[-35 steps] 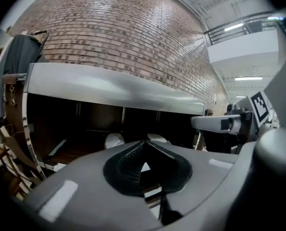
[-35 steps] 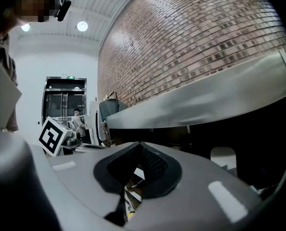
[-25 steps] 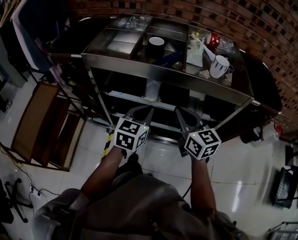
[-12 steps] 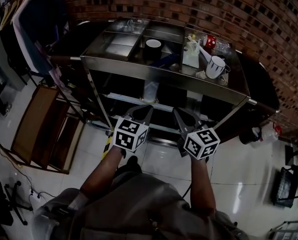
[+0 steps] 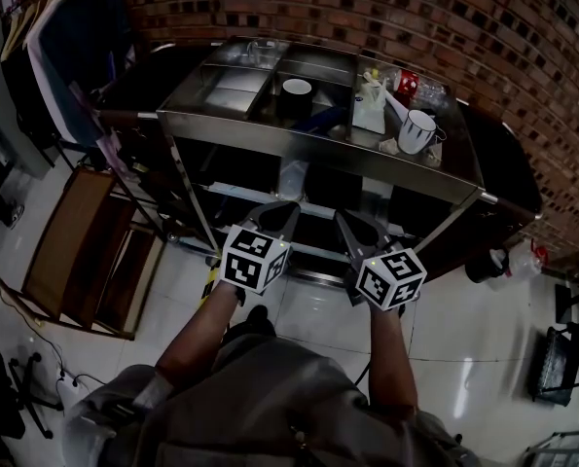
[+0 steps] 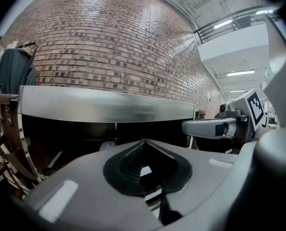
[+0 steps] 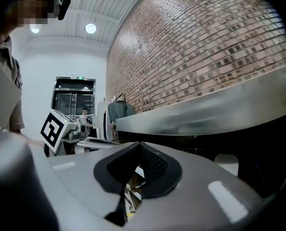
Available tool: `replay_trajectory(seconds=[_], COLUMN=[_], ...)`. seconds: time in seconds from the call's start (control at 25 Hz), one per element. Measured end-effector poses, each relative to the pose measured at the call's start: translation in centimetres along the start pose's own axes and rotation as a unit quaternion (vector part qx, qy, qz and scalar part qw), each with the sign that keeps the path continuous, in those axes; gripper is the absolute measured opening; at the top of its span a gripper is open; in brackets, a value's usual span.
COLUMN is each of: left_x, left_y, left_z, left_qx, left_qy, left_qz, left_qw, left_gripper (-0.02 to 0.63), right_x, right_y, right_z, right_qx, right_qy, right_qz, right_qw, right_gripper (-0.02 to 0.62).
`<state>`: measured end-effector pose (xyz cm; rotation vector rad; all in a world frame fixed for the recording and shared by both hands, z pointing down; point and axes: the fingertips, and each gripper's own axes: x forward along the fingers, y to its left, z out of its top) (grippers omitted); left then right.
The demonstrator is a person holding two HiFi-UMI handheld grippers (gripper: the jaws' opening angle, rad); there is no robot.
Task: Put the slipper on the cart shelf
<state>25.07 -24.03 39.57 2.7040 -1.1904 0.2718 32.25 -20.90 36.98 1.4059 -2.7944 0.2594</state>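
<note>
We held both grippers low in front of the steel cart (image 5: 318, 151), above the glossy floor (image 5: 318, 324), each one pointing at the dark space under the cart's top. The left gripper (image 5: 290, 206) was clenched, its two jaws meeting at the tips with nothing caught between them; its own view showed the dark pads pressed together in front of the cart's bright front rim. The right gripper (image 5: 341, 215) was clenched in the same way and held nothing, and it sat just beside the left one, the two apart but near. A marker cube (image 5: 255, 259) topped the left gripper and another marker cube (image 5: 391, 278) topped the right, with our forearms running back from them. In the shadow beneath the top, above the light edge of a lower shelf (image 5: 255, 194), stood a pale object (image 5: 295, 175); it was too dim and small for us to tell whether it was the slipper, and neither gripper touched it. On the cart's top, a white-rimmed cup (image 5: 297, 88) sat in a middle compartment, a white carton (image 5: 371, 107) stood to its right, and a white mug (image 5: 418, 129) rested near the right end. A brick wall (image 5: 416, 8) rose behind the cart. To the left, a wooden rack (image 5: 75, 251) lay on the floor, and a dark jacket (image 5: 75, 47) hung above it.
</note>
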Motion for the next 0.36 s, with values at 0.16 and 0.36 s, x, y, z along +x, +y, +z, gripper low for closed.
replay_trajectory(seconds=[0.16, 0.36], left_x=[0.06, 0.3], left_y=[-0.05, -0.11], left_z=[0.12, -0.23], left_qx=[0.0, -0.002], left_qy=[0.001, 0.006], left_qz=[0.0, -0.001], left_qw=[1.0, 1.0], left_gripper=[0.008, 0.008], right_x=[-0.03, -0.06], right_y=[-0.03, -0.08], right_z=[0.17, 0.28], right_qx=[0.002, 0.003], right_qy=[-0.002, -0.004], right_qz=[0.0, 0.001], right_qw=[1.0, 1.0], right_gripper=[-0.003, -0.003])
